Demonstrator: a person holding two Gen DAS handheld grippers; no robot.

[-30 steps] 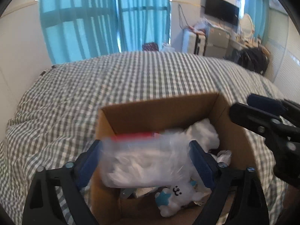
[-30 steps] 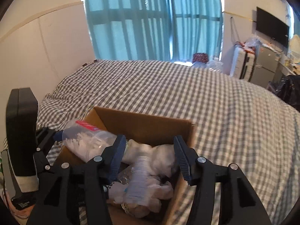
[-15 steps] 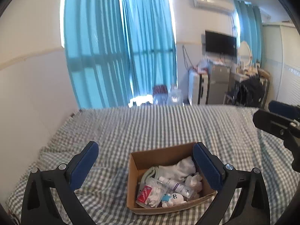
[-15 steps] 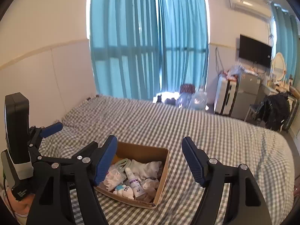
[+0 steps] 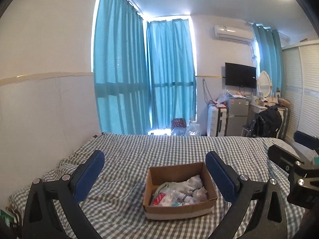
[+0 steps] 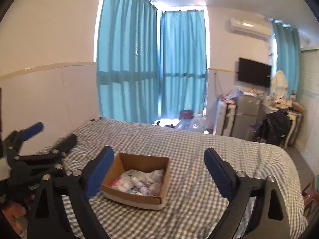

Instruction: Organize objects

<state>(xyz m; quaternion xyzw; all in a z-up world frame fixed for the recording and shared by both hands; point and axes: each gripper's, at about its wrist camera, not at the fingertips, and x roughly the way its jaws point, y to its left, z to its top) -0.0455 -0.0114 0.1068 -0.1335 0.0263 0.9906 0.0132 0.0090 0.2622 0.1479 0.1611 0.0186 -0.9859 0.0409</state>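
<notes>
An open cardboard box (image 5: pixel 180 209) sits on the checked bed (image 5: pixel 139 151). It holds a clear bag with a red label (image 5: pixel 162 196), a small bottle (image 5: pixel 184 196) and white cloth (image 5: pixel 192 181). My left gripper (image 5: pixel 155 176) is open and empty, held well back from and above the box. My right gripper (image 6: pixel 158 171) is open and empty too, with the box (image 6: pixel 137 196) low between its fingers and far off. The left gripper also shows at the left edge of the right wrist view (image 6: pixel 31 149).
Teal curtains (image 5: pixel 145 75) cover the window behind the bed. A wall (image 5: pixel 45 111) runs along the bed's left side. A small fridge (image 5: pixel 237 113), a suitcase (image 5: pixel 216 121), a TV (image 5: pixel 240 75) and a chair with a black bag (image 5: pixel 267 121) stand at the far right.
My left gripper has let go of the clear bag, which now lies in the box. Both grippers have pulled far back and up from the box and opened wide.
</notes>
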